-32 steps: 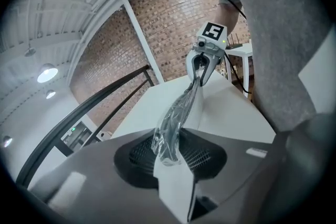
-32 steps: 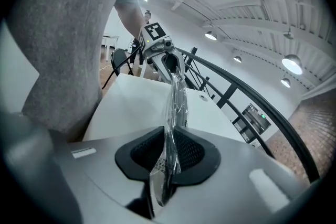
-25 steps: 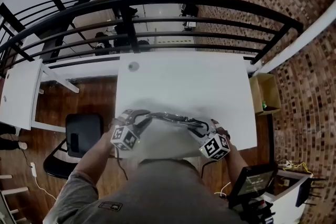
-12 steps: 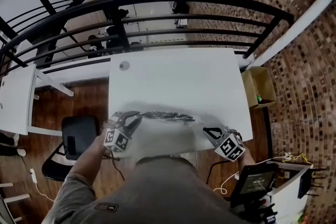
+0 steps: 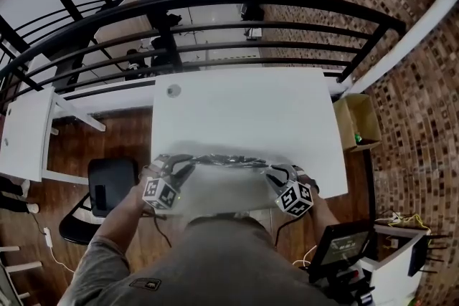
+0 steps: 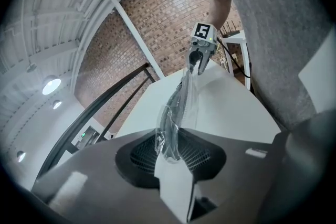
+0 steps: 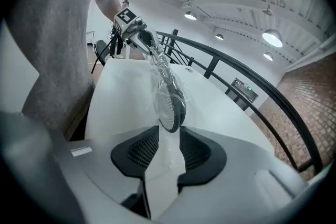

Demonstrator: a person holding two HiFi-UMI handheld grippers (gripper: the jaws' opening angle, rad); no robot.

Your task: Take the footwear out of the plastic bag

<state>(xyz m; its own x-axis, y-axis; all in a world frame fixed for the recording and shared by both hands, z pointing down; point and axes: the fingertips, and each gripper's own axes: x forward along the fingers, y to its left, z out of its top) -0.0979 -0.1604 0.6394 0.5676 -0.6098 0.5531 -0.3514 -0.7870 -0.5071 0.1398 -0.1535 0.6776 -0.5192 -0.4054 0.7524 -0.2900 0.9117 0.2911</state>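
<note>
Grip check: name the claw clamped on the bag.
The left claw pinches the plastic bag; the right claw, jaws just opened, gapes around it.

Head view looks steeply down; gripper views face each other closely along the plastic bag [image 6: 176, 107], running toward 12 o'clock.

We hold both grippers low in front of us, forearms angled inward, jaws tipped downward and facing each other. Left gripper [image 5: 176, 167]: jaws pinched on the crumpled end of the plastic bag [image 5: 226, 160], with film bunched between the pads. Right gripper [image 5: 276, 173]: jaws have just been opening and stand apart. The bag's other end hangs in the gap between them, pads not pressing it. Our left hand [image 5: 135, 197] and right hand [image 5: 315, 190] sit behind the jaws.
</note>
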